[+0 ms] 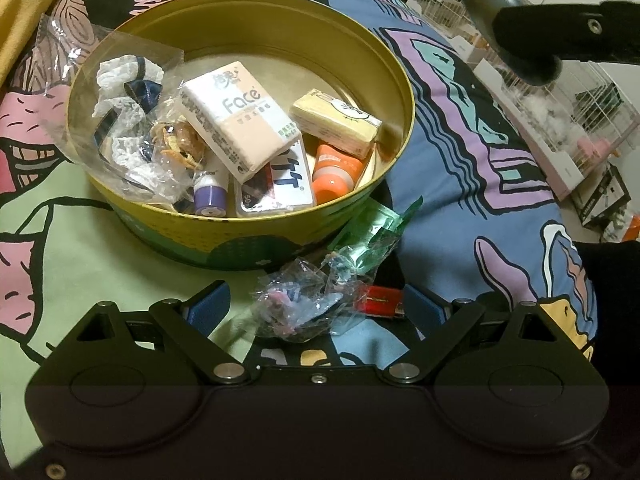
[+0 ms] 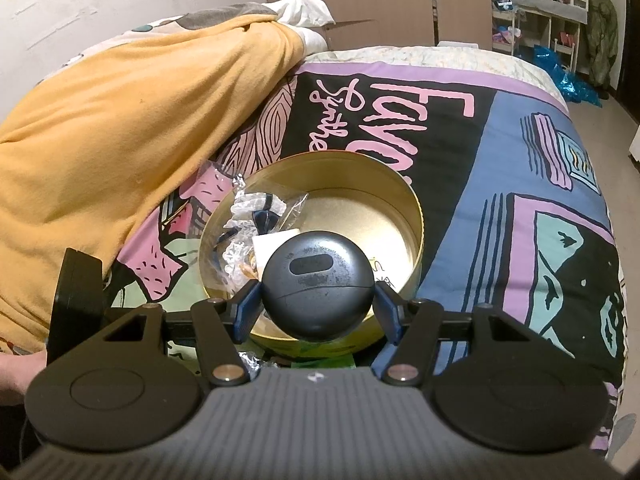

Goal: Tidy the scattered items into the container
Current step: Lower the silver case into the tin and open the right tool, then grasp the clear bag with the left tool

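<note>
A round yellow tin (image 1: 248, 236) sits on the patterned bedspread and holds tissue packs (image 1: 236, 120), an orange tube (image 1: 336, 172), a purple-capped bottle (image 1: 208, 196) and a bagged lace item (image 1: 124, 92). Just in front of the tin lie crumpled clear bags (image 1: 296, 300), a green wrapper (image 1: 376, 228) and a small red item (image 1: 380, 300). My left gripper (image 1: 316, 308) is open, its blue pads either side of the clear bags. My right gripper (image 2: 318, 304) is shut on a dark grey round case (image 2: 318, 284), held above the near side of the tin (image 2: 400, 200). The case (image 1: 508, 20) also shows from the left wrist.
A yellow blanket (image 2: 120, 140) is heaped to the left of the tin. The bedspread (image 2: 520, 200) stretches right to the bed's edge, with wire cages (image 1: 580, 112) and boxes on the floor beyond. A hand (image 2: 16, 372) shows at the lower left.
</note>
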`<control>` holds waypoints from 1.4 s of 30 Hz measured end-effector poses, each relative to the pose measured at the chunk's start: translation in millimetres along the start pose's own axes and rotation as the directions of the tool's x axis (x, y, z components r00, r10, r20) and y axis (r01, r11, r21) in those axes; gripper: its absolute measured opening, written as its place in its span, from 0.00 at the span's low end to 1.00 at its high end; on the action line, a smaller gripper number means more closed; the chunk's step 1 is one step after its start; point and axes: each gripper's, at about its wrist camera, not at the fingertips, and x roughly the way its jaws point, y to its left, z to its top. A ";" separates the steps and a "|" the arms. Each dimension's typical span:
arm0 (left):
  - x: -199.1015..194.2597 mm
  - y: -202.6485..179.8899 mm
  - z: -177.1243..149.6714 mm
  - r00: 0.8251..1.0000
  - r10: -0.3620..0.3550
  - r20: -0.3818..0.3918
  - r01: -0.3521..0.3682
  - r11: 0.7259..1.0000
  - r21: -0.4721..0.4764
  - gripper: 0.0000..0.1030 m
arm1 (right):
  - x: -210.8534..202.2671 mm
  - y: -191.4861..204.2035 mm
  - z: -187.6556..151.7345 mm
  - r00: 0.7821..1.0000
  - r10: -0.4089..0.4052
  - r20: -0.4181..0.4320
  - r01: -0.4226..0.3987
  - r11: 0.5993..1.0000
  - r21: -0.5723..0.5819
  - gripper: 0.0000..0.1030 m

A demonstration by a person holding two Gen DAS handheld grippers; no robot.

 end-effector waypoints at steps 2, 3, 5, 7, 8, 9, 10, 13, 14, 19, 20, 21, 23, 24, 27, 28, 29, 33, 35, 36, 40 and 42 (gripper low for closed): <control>0.5 -0.3 -0.2 1.000 -0.001 -0.002 0.001 1.000 0.003 0.89 | 2.4 0.3 0.3 1.000 0.000 -0.002 0.000 1.000 0.008 0.61; 0.7 -0.1 -0.3 1.000 -0.002 -0.002 0.002 1.000 0.003 0.89 | 3.2 0.3 0.6 1.000 0.001 -0.003 -0.001 1.000 0.010 0.61; 0.8 -0.1 -0.1 1.000 -0.001 -0.002 0.001 1.000 -0.001 0.89 | 4.7 0.7 1.1 1.000 0.001 -0.002 -0.001 1.000 0.017 0.61; 1.0 -0.1 0.2 1.000 -0.002 -0.001 0.002 1.000 -0.005 0.89 | 6.9 1.4 2.7 1.000 0.002 0.000 -0.002 1.000 0.023 0.61; 1.2 -0.4 0.4 1.000 -0.004 0.000 0.004 1.000 -0.006 0.89 | 8.6 1.7 4.0 1.000 0.002 0.002 -0.002 1.000 0.027 0.61; 1.1 -0.4 0.4 1.000 -0.006 0.000 0.006 1.000 -0.006 0.89 | 10.8 2.4 5.4 1.000 0.000 0.003 0.000 1.000 0.028 0.61; 1.0 -0.5 0.2 1.000 -0.007 -0.001 0.007 1.000 -0.005 0.89 | 13.1 3.0 6.6 1.000 -0.002 0.003 0.002 0.999 0.032 0.61; 0.5 -0.6 -0.2 1.000 -0.009 0.000 0.009 1.000 -0.001 0.89 | 20.2 5.3 10.7 1.000 -0.008 0.003 0.008 0.999 0.041 0.61; 0.5 -0.7 -0.3 1.000 -0.008 0.001 0.008 1.000 -0.002 0.89 | 22.1 6.6 12.1 1.000 -0.009 0.005 0.009 0.999 0.041 0.61; 0.3 0.0 -0.3 1.000 -0.009 0.003 0.009 1.000 -0.009 0.89 | 19.1 9.1 18.1 0.996 -0.020 0.086 0.015 0.998 0.056 0.97; 0.4 0.0 -0.4 1.000 -0.009 0.004 0.009 1.000 -0.008 0.89 | 15.0 9.4 18.5 0.993 -0.025 0.114 0.018 0.998 0.059 0.99; 0.8 -0.4 -0.4 1.000 -0.007 0.003 0.007 1.000 -0.006 0.89 | 11.1 9.8 19.1 0.990 -0.030 0.135 0.023 0.998 0.057 0.99; 1.4 -1.1 -0.5 1.000 -0.005 0.003 0.005 1.000 -0.004 0.89 | 6.8 10.6 20.2 0.989 -0.040 0.145 0.033 0.998 0.045 0.99; 2.0 -1.4 -0.4 1.000 -0.004 0.002 0.004 1.000 -0.003 0.89 | 5.1 9.9 19.6 0.988 -0.044 0.146 0.037 0.998 0.048 0.99; 3.5 -2.0 -0.9 1.000 -0.002 -0.001 0.002 1.000 0.000 0.88 | 1.8 6.8 15.5 0.989 -0.043 0.140 0.035 0.998 0.056 1.00; 3.8 -2.1 -1.2 1.000 -0.001 -0.002 0.001 1.000 0.001 0.88 | 0.9 6.1 13.8 0.990 -0.045 0.137 0.038 0.998 0.056 1.00; 4.3 -2.2 -1.4 1.000 -0.001 -0.003 0.001 1.000 0.002 0.88 | -0.4 5.7 10.5 0.990 -0.048 0.131 0.042 0.998 0.052 1.00; 5.6 -2.3 -2.0 1.000 0.000 -0.007 0.000 1.000 0.002 0.88 | -5.6 3.0 1.6 0.991 -0.060 0.120 0.054 0.997 0.048 1.00; 6.1 -3.0 -2.0 1.000 -0.001 -0.008 0.001 1.000 0.006 0.88 | -8.8 1.5 -1.2 0.991 -0.062 0.120 0.056 0.997 0.052 1.00; 6.5 -3.4 -2.1 1.000 -0.001 -0.008 0.001 1.000 0.007 0.88 | -10.0 0.6 -2.4 0.991 -0.062 0.121 0.056 0.997 0.055 1.00; 7.6 -4.4 -3.0 1.000 0.004 -0.010 -0.004 1.000 0.011 0.87 | -13.1 -1.5 -6.0 0.991 -0.062 0.117 0.055 0.997 0.060 1.00; 8.4 -4.9 -3.2 1.000 0.003 -0.013 -0.002 1.000 0.014 0.85 | -12.2 -0.6 -8.8 0.992 -0.065 0.109 0.060 0.997 0.053 1.00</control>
